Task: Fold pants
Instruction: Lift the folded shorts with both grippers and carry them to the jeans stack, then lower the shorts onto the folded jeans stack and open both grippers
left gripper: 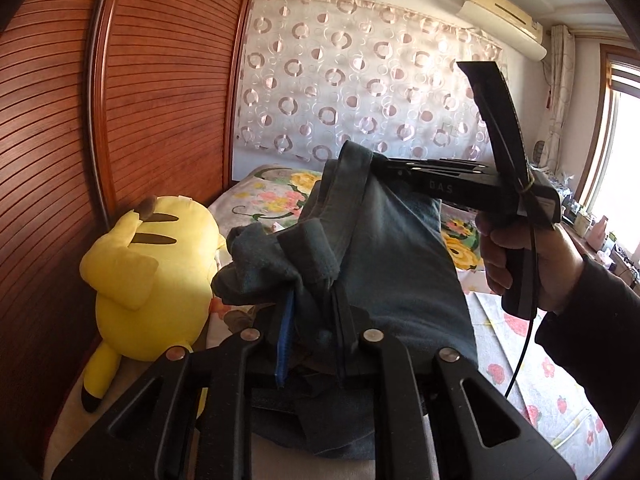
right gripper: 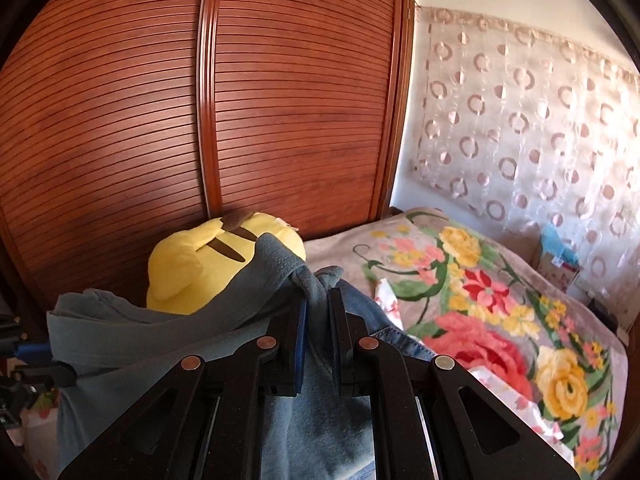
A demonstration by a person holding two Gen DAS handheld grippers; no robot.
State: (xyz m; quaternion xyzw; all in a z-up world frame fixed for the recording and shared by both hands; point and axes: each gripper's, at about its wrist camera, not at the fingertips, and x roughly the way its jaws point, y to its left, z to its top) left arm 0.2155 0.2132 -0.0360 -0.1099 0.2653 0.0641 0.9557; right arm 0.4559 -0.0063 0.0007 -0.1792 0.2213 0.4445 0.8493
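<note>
The blue-grey pants (left gripper: 392, 240) hang lifted above the bed, bunched between both grippers. My left gripper (left gripper: 312, 300) is shut on a bunched edge of the pants, fabric hiding its fingertips. My right gripper (left gripper: 380, 164) comes in from the right in the left wrist view, held by a hand, and is shut on the pants' upper edge. In the right wrist view, my right gripper (right gripper: 318, 300) pinches a fold of the pants (right gripper: 160, 340), which drape to the left and below.
A yellow plush toy (left gripper: 156, 256) lies at the bed's left edge against a brown slatted wardrobe (left gripper: 140, 80). A floral blanket (right gripper: 500, 300) covers the bed. A patterned curtain (left gripper: 360, 92) hangs behind. A window and cluttered shelf (left gripper: 600, 232) are at far right.
</note>
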